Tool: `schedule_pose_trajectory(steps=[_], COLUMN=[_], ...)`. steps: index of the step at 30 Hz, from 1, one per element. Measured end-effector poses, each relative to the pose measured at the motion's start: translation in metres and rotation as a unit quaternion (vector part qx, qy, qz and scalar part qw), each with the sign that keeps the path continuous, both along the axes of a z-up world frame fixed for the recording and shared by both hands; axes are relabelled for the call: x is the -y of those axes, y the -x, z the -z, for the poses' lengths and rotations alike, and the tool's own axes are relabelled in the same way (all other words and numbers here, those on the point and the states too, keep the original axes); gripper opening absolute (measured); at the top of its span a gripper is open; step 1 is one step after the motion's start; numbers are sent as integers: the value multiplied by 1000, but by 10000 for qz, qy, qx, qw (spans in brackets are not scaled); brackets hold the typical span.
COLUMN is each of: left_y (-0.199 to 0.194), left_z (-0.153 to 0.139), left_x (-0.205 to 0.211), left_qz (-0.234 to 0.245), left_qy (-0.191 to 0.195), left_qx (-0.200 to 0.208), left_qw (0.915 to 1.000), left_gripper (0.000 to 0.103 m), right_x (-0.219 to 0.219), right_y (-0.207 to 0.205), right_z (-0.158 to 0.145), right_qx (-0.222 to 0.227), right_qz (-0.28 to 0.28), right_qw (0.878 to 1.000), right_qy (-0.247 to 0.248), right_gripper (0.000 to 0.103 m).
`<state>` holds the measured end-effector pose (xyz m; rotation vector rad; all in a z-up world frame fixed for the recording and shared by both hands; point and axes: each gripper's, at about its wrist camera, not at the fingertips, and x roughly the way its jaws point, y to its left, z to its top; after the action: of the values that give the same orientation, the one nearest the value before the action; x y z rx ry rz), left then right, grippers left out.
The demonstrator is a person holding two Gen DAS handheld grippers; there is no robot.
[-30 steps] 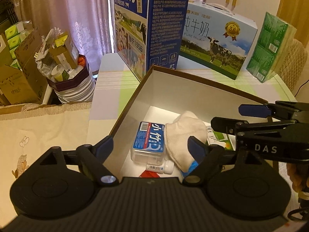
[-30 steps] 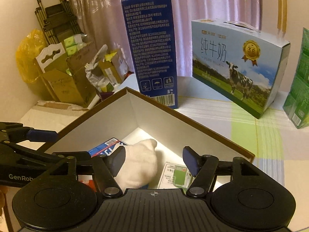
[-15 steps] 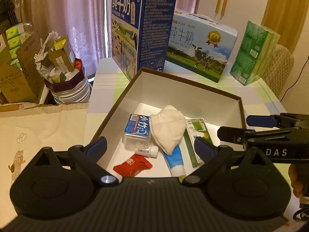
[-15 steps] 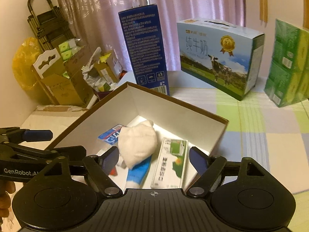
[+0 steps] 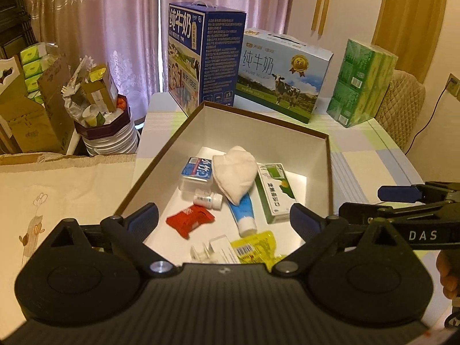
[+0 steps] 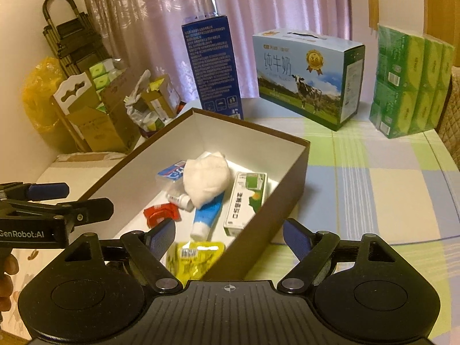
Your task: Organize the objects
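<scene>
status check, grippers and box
Left gripper open, empty. Right gripper open, empty. Box holds cloth, tube, cartons. Nothing blocking.

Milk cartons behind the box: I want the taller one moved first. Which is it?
The dark blue carton, standing upright on end at the left; the light blue cow-picture carton beside it is lower and wider.

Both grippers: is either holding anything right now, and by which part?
Nothing is held. The left gripper and right gripper are both open and empty above the box.

Pink curtains span the wall at 12 o'clock. Cream wall at 1 o'clock. Quilted chair at 2 o'clock. Checked cloth covers the worktop.
</scene>
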<state>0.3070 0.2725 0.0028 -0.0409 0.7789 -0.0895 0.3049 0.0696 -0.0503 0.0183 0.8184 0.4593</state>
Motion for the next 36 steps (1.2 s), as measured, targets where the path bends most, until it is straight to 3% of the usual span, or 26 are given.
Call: schedule_pose_trajectory(steps=[21,36], left_y=[104,154], left_z=[-3,13], left_x=[89,165], left_qz=[-540,-563], left_qy=[4,-57], left_qx=[48,-326], left_qw=[9985,9979], left_gripper=[102,102], right_x=[105,187], right_y=[82,128], right_z=[-10,-6], right_qx=[-101,-306], right_qz=[-438,-310], right_qw=[9990,9990], right_qy=[-65,87], right_gripper=[79,79])
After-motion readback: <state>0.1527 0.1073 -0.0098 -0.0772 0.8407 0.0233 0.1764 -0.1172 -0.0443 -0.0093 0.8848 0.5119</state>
